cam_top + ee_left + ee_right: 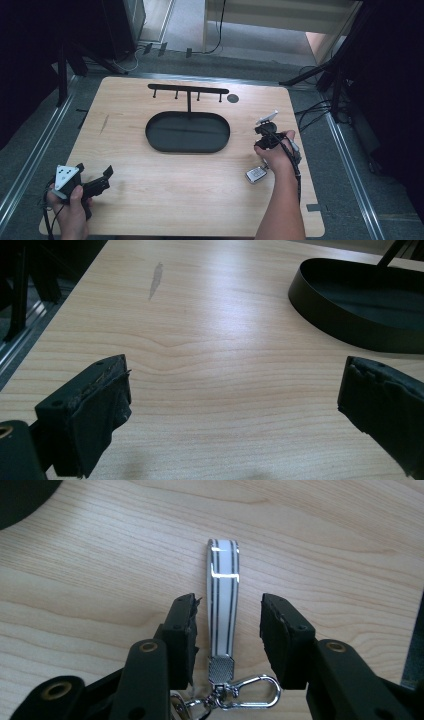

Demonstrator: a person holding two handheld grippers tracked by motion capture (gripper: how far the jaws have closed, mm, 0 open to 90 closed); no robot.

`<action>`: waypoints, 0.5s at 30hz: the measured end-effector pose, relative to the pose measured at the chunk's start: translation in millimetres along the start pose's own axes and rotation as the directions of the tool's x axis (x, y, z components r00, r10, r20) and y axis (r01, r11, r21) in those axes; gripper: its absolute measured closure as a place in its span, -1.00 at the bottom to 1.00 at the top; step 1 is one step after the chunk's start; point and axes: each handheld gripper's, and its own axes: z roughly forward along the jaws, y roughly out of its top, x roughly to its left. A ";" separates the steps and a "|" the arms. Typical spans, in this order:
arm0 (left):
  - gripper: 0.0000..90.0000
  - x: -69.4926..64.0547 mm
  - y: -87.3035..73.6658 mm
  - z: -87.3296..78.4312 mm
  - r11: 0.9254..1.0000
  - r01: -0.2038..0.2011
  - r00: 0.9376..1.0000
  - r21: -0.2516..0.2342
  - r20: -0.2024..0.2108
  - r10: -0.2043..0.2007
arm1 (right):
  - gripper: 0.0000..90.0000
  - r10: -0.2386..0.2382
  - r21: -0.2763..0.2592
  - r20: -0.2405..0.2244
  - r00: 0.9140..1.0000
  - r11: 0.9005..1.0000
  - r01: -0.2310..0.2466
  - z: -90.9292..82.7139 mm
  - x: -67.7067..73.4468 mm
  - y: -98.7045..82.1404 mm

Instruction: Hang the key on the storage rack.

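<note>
A white strap with grey stripes lies flat on the wooden table. A metal cap and a silver snap clasp hang at its near end. My right gripper is open and points down over the strap, one jaw on each side and the left jaw nearly touching it. In the high view the right gripper sits at the table's right, and a silver key fob lies by the wrist. My left gripper rests at the front left corner, and in its own view the left gripper is open with bare wood between the jaws.
A black oval tray sits mid-table, with a thin post rising to a black bar that carries several pegs. Its wall is ahead and to the right of my left gripper. A dark round spot marks the back of the table.
</note>
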 end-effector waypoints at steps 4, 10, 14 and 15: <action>-0.98 -0.6 -0.2 -0.2 1.000 -0.004 1.000 -0.003 -0.001 0.004 | 0.37 -0.017 0.019 0.015 1.000 1.000 0.017 9.3 3.5 2.2; -0.98 0.2 0.0 0.1 1.000 -0.002 1.000 0.000 0.007 0.002 | 0.31 0.016 0.038 0.035 0.999 0.999 -0.017 20.0 -0.3 -1.7; -0.98 0.3 0.0 0.3 1.000 -0.002 1.000 0.000 0.011 0.002 | 0.30 0.022 0.037 0.024 0.999 0.999 -0.023 26.7 -1.7 -4.2; -0.98 0.2 0.0 0.2 1.000 -0.002 1.000 0.000 0.011 0.002 | 0.35 0.016 0.034 0.030 0.999 0.999 -0.017 27.9 -1.7 -4.5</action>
